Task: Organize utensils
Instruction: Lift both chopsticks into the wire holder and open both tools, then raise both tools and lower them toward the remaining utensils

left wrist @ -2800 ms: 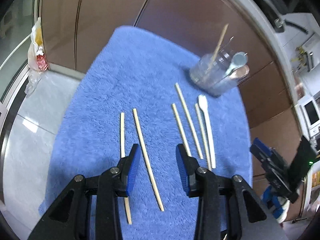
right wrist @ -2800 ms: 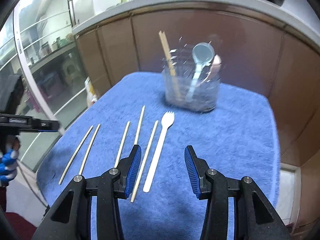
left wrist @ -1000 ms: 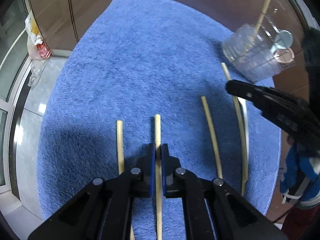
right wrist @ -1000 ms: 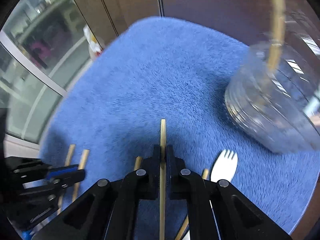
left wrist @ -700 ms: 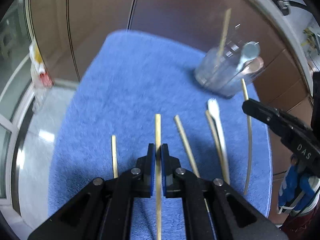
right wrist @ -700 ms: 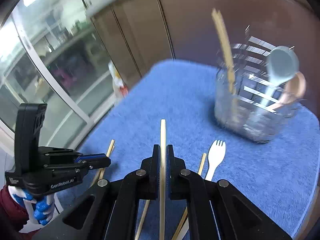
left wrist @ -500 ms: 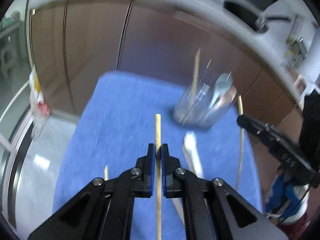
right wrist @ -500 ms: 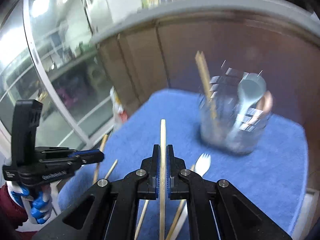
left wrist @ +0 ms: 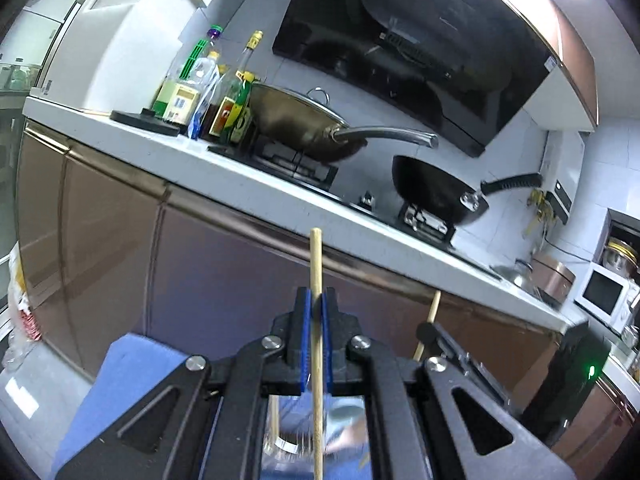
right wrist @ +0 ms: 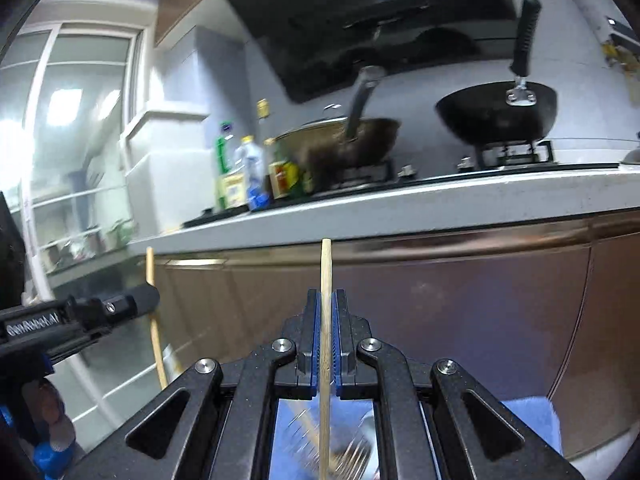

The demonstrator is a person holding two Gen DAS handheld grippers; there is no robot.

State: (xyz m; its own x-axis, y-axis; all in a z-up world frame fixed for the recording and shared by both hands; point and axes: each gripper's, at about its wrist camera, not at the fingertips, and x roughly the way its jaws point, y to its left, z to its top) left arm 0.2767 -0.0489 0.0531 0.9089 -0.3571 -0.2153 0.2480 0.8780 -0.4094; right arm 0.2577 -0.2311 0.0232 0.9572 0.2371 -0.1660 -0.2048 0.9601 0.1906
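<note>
Left wrist view: a wooden chopstick (left wrist: 317,280) is clamped between the blue pads of the left gripper (left wrist: 316,308), whose jaws are closed tight on the stick with no visible gap. The stick is held upright, tip pointing toward the ceiling and lower end running down past the gripper frame; this orientation is judged to have been chosen so that the lower end can be dropped into the clear utensil holder (left wrist: 280,446), which is glimpsed, blurred, directly below through the frame. A corner of the blue towel (left wrist: 116,376) on which the holder stands is seen at lower left.

In the right wrist view a second chopstick (right wrist: 326,276) is gripped the same way by the right gripper (right wrist: 326,312), jaws likewise shut on it, stick vertical. Beneath it the holder's contents are made out only as a blur, a fork (right wrist: 354,460) and a slanted stick among them. The two grippers are held side by side, each visible at the edge of the other's view, presumably so that both sticks can be lowered together as a pair.

Beyond, a wok (left wrist: 296,120) and a black pan (left wrist: 436,192) sit on the stove, with bottles (left wrist: 200,88) toward the left end of the counter (left wrist: 132,136).
</note>
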